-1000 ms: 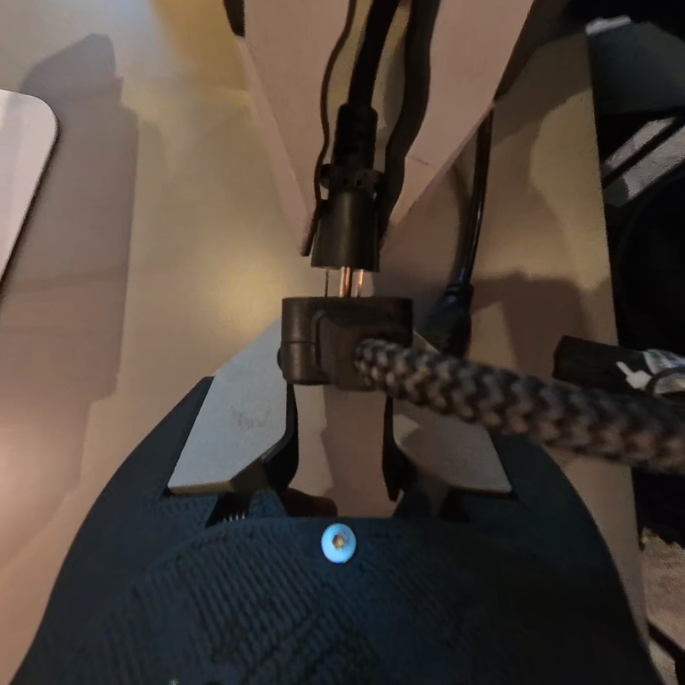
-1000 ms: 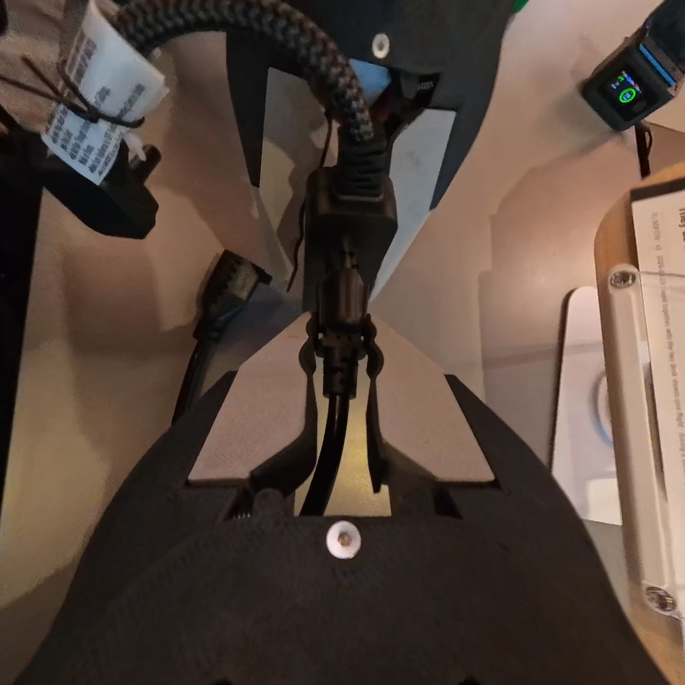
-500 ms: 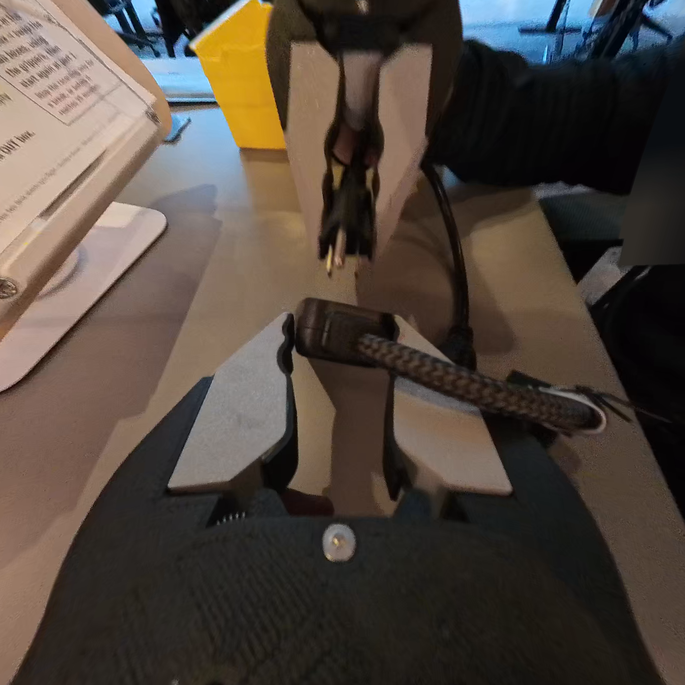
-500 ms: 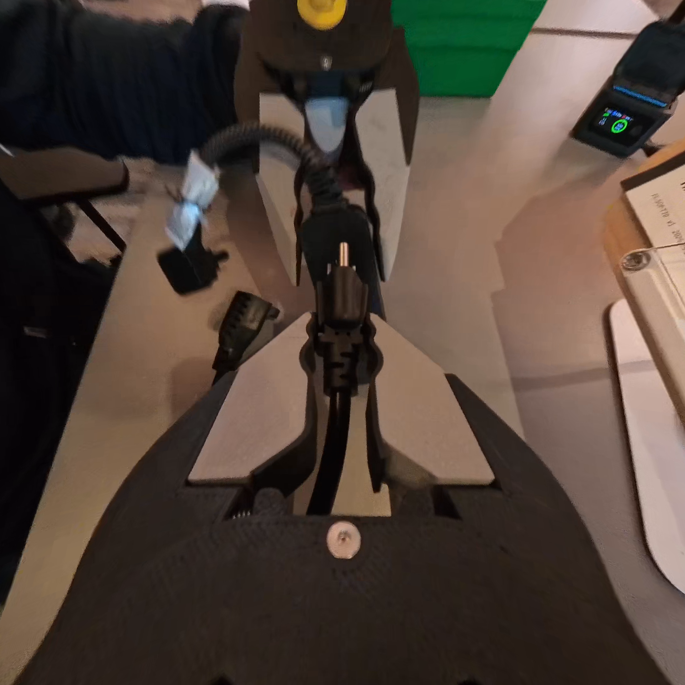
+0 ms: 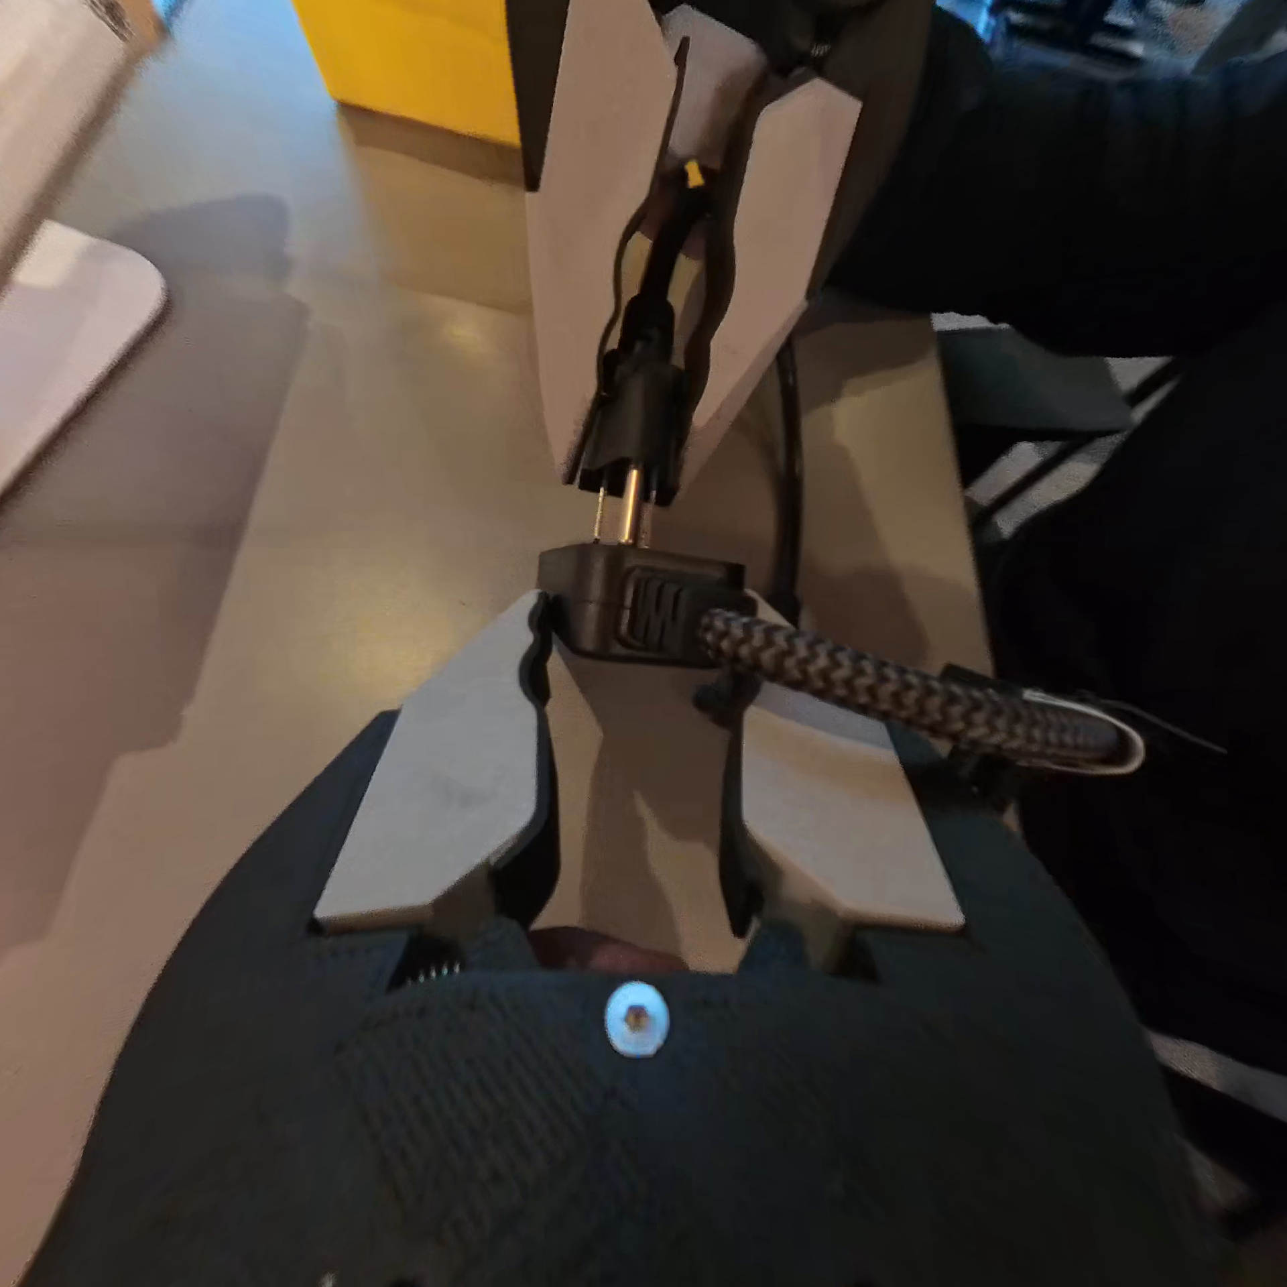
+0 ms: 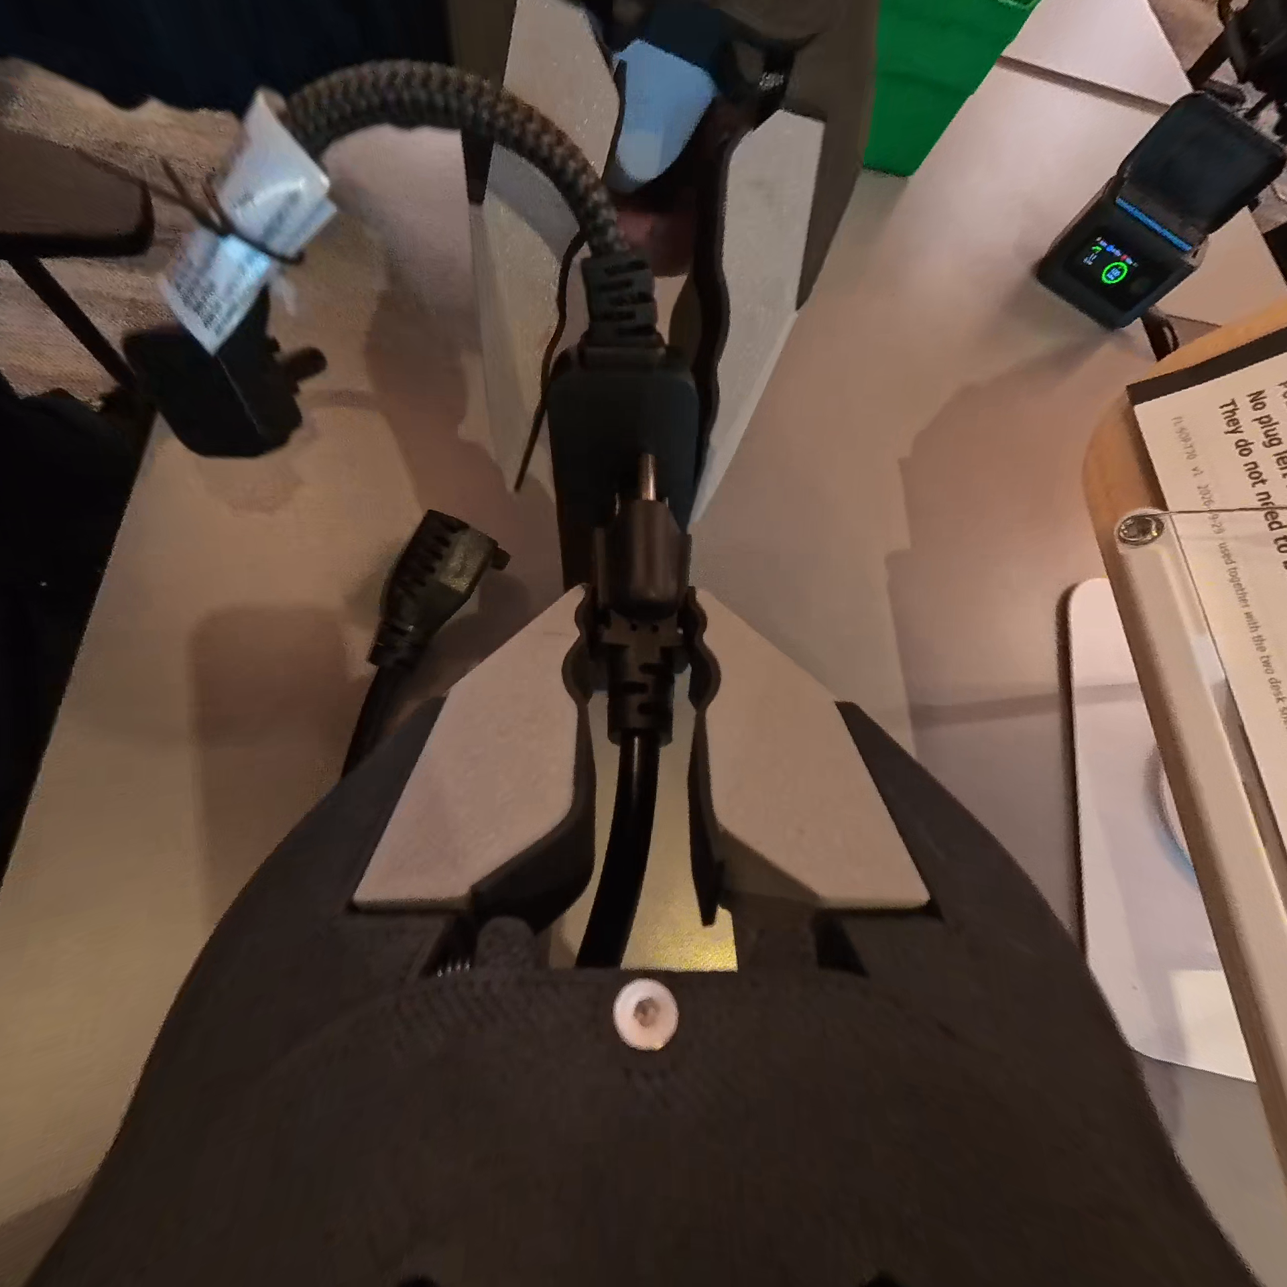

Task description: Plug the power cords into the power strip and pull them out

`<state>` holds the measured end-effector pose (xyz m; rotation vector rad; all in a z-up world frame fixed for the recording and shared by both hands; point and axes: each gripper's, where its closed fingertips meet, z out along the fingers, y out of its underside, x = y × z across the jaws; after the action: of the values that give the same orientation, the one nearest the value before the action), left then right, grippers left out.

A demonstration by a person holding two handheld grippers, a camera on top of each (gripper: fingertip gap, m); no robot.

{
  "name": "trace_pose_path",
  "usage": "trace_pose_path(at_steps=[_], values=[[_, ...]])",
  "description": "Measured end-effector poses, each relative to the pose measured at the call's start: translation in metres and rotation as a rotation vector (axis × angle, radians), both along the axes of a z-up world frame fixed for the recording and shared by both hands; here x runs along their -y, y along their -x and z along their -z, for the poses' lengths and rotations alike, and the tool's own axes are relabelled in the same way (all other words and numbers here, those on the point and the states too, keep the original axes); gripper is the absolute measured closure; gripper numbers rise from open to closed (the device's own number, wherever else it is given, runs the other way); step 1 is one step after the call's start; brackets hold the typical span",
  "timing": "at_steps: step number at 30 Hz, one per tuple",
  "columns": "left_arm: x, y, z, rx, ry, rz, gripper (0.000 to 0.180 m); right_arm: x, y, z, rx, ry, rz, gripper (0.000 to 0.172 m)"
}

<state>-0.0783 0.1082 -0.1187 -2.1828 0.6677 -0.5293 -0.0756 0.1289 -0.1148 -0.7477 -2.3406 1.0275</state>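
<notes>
My left gripper [image 5: 641,616] is shut on the black socket block [image 5: 644,606] of the power strip, held above the table. Its braided cord [image 5: 870,686] runs off to the right. My right gripper [image 6: 637,616] is shut on a black three-prong plug [image 6: 641,557], with its black cord [image 6: 620,836] running back between the fingers. The two grippers face each other. The plug [image 5: 634,418] points at the socket block, and its prong tips reach the block's face. In the right wrist view the block [image 6: 620,418] sits between the left gripper's fingers [image 6: 505,292].
A loose black connector [image 6: 439,578] lies on the table [image 6: 174,766]. A white tag [image 6: 244,230] hangs on the braided cord above a black block [image 6: 216,390]. A sign stand [image 6: 1219,557], a small screen device [image 6: 1114,258], a green bin [image 6: 933,69] and a yellow box [image 5: 418,63] stand around. Only a small space, under 4 cm, lies between the two pairs of fingers.
A second ago the prongs sat partly in the socket. Half a second ago plug and socket were apart. Now the plug is back at the socket's face. Both grasps held.
</notes>
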Motion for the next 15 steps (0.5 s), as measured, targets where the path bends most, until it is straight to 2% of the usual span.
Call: trace_pose_path(at_steps=[3, 8, 12, 15], values=[[0.000, 0.004, 0.000, -0.055, 0.123, 0.009, 0.133, -0.001, -0.001, 0.002, 0.019, -0.007, 0.005, 0.150], [-0.002, 0.011, 0.004, -0.101, 0.236, -0.019, 0.132, -0.001, -0.003, 0.006, 0.050, -0.006, 0.008, 0.150], [-0.006, 0.010, 0.003, -0.064, 0.246, -0.049, 0.131, -0.004, -0.003, 0.009, 0.082, 0.019, 0.017, 0.150], [-0.012, 0.003, -0.012, 0.023, 0.213, -0.055, 0.129, -0.008, -0.001, 0.017, 0.105, 0.003, 0.034, 0.151]])
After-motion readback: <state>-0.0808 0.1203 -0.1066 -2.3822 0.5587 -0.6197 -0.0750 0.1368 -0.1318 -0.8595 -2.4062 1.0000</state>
